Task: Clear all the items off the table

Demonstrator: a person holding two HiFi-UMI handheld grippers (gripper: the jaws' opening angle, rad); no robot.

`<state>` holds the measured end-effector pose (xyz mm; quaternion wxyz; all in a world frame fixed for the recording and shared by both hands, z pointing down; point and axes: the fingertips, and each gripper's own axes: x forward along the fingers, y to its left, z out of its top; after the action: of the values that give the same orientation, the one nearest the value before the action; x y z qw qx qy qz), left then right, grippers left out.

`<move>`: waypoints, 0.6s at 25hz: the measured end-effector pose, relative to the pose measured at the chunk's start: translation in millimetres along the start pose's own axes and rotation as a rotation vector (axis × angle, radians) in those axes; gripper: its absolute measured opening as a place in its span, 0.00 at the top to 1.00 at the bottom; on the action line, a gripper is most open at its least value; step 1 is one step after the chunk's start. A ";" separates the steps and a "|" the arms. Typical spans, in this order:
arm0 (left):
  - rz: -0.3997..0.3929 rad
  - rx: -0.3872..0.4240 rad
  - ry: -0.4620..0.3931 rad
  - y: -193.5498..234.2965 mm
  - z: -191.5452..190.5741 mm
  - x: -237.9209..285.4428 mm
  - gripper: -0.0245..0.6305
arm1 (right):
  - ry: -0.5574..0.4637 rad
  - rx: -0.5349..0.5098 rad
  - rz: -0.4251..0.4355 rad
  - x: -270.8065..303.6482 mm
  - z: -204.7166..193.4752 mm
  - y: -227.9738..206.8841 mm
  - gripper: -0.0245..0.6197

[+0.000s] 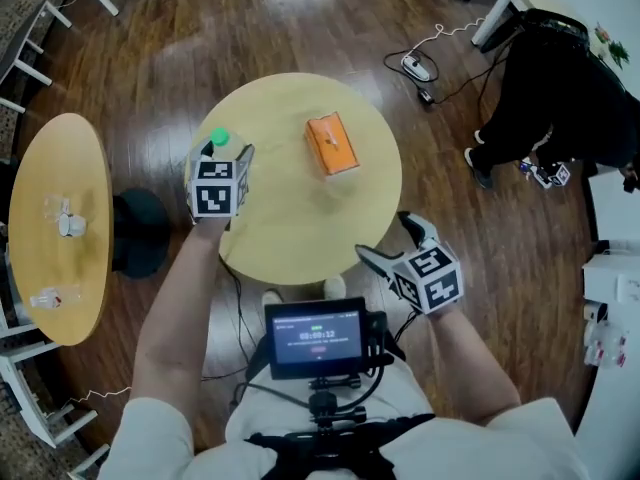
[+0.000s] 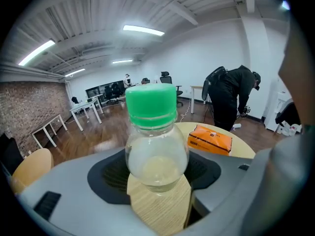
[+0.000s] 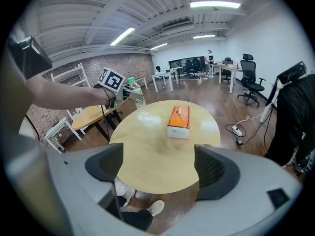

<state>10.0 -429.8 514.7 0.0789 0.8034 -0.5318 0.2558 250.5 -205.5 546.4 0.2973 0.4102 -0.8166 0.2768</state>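
While the left tool clamps the bottle, the right tool gapes, orange box ahead.

Box on table, bottle left of it — apart

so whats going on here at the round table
A person holds a claw in each hand over the round table. The left claw is shut on a clear green-capped bottle near the table's left edge. The right claw is open and empty at the near edge, pointing toward the orange box, which lies untouched on the table.
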 end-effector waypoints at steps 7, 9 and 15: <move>0.088 -0.052 0.004 44.5 -4.9 -97.6 0.50 | -0.016 -0.110 0.144 31.4 29.1 42.0 0.24; 0.121 -0.073 0.007 62.1 -14.2 -129.2 0.50 | -0.005 -0.159 0.176 40.9 34.6 59.2 0.24; 0.208 -0.142 0.007 122.4 -60.4 -217.4 0.50 | -0.006 -0.292 0.191 65.1 57.1 108.5 0.24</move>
<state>-185.3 -280.3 441.0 0.1105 0.7355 -0.6286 0.2273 113.5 -222.8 531.9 0.3235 0.2843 -0.8842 0.1811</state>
